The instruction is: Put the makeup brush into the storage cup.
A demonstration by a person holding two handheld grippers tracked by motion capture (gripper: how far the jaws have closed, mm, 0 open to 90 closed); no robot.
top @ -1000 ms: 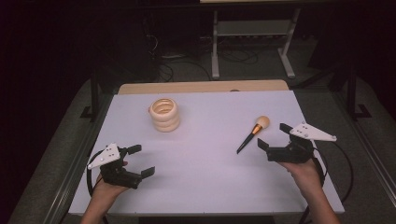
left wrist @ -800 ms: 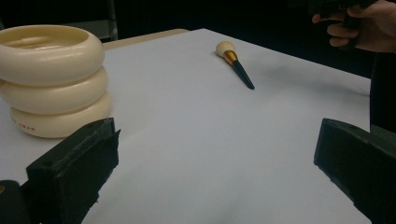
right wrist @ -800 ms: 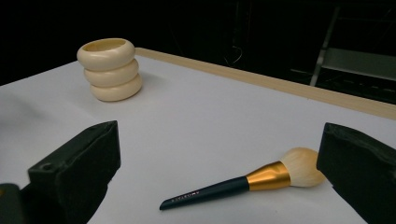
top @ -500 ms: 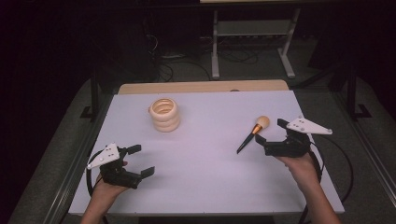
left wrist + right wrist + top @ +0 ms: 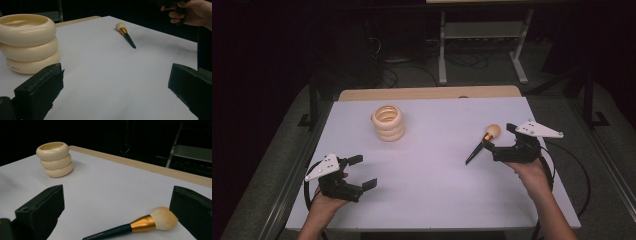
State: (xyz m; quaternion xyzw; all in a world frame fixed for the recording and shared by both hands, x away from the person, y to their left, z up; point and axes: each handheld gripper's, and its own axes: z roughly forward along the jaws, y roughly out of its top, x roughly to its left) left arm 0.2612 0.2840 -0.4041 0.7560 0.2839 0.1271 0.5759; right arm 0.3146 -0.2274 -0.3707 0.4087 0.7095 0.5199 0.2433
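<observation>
Brush handle end cut off between right hand-held gripper jaws.

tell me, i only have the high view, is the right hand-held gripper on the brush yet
Observer: Not yet. In the right gripper view the right hand-held gripper has its jaws wide open, with the brush lying between them, untouched.
Operator: any writing on it
Observer: Yes, small pale lettering on the dark handle, too small to read.
Operator: and the ring-shaped holder
Observer: The left gripper view shows faint reddish print on the bottom ring of the cream holder.
</observation>
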